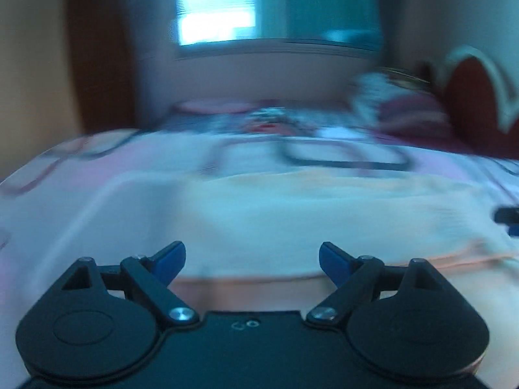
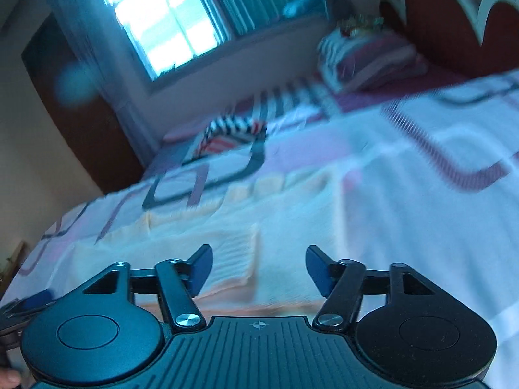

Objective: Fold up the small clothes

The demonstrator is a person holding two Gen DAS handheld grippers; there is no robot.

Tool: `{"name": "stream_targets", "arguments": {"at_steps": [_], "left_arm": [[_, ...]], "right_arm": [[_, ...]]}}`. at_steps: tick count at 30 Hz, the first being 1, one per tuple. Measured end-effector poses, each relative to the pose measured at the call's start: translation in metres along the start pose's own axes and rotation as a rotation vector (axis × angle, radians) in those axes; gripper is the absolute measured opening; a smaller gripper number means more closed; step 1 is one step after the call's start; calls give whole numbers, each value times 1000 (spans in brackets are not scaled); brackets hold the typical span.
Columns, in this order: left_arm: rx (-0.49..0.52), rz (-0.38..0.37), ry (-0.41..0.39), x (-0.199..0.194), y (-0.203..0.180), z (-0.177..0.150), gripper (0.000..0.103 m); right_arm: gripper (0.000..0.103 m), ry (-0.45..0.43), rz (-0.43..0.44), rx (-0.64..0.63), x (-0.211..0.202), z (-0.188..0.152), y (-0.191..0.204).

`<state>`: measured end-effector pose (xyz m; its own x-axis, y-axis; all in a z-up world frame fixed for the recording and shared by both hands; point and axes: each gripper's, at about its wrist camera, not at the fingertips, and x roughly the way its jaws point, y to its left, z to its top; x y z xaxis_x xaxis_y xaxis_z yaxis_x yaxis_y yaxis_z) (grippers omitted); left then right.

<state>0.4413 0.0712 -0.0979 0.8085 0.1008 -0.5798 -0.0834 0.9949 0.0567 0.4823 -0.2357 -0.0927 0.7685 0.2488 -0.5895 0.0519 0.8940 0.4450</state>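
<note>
A pale cream garment with peach edges (image 1: 292, 214) lies flat on the bed, blurred by motion. My left gripper (image 1: 252, 261) is open and empty, just above the garment's near edge. The same garment shows in the right wrist view (image 2: 246, 233), spread in front of my right gripper (image 2: 259, 267), which is open and empty over its near part. The tip of the right gripper (image 1: 507, 218) shows at the right edge of the left wrist view. Part of the left gripper (image 2: 29, 301) shows at the lower left of the right wrist view.
The bed has a white and pink sheet with dark line patterns (image 2: 421, 149). Striped pillows (image 2: 366, 61) lie by a dark red headboard (image 2: 454, 29) at the right. A bright window (image 1: 214, 9) is on the far wall. A brown wardrobe (image 2: 78, 113) stands at the left.
</note>
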Motion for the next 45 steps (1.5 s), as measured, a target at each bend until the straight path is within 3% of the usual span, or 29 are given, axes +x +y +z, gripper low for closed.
{"name": "stream_targets", "arguments": {"at_steps": [3, 5, 7, 10, 12, 16, 20, 22, 26, 32, 45], "left_arm": [[-43, 19, 75, 8, 38, -7, 88], [-38, -19, 88, 11, 50, -7, 83], [-19, -33, 110, 19, 53, -5, 80], [7, -28, 168, 41, 39, -4, 77], [32, -25, 155, 43, 36, -7, 75], [21, -69, 142, 41, 38, -5, 45], [103, -88, 132, 42, 27, -4, 30], [120, -87, 131, 41, 24, -4, 30], [114, -91, 132, 42, 24, -4, 29], [115, -101, 139, 43, 24, -3, 25], [124, -101, 147, 45, 23, -2, 28]], "right_arm": [[53, 88, 9, 41, 30, -6, 4], [44, 81, 11, 51, 38, -6, 8], [19, 91, 8, 66, 43, -4, 12], [5, 106, -11, 38, 50, -1, 19], [4, 95, -9, -2, 50, 1, 29], [4, 19, 4, -87, 31, 11, 48], [4, -82, -22, -132, 1, 22, 53], [4, -111, -52, -136, -6, 26, 47], [4, -65, -102, -110, -2, 24, 28], [4, -54, -109, -78, -9, 18, 13], [4, 37, -142, -72, 16, -6, -10]]}}
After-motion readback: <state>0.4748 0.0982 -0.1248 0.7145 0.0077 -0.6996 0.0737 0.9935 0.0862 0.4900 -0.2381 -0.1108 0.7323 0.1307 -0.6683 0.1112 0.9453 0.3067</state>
